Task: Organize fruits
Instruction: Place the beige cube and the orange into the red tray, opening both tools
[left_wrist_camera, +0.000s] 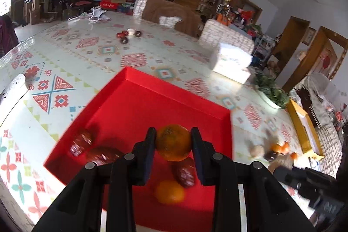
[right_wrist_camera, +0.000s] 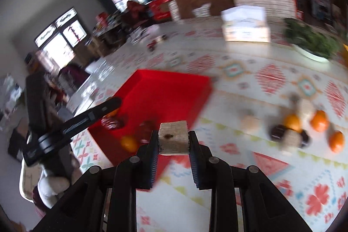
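Observation:
In the left wrist view my left gripper (left_wrist_camera: 173, 134) is shut on an orange (left_wrist_camera: 173, 146), held above the red tray (left_wrist_camera: 134, 88). Inside the tray lie another orange (left_wrist_camera: 170, 191) and several dark red wrapped fruits (left_wrist_camera: 81, 142). In the right wrist view my right gripper (right_wrist_camera: 173, 134) is shut on a beige, block-shaped piece (right_wrist_camera: 173, 142), just right of the red tray (right_wrist_camera: 169, 88) and above the patterned tablecloth. The left gripper (right_wrist_camera: 108, 104) reaches over that tray's left side. A loose pile of oranges (right_wrist_camera: 319, 121), dark fruits (right_wrist_camera: 278, 132) and beige pieces (right_wrist_camera: 250, 123) lies to the right.
A white box (left_wrist_camera: 232, 62), a bowl of greens (left_wrist_camera: 271, 92) and a yellow box (left_wrist_camera: 304, 129) stand along the table's right side. Small round items (left_wrist_camera: 128, 34) sit at the far middle. A white object (left_wrist_camera: 13, 86) lies at the left edge.

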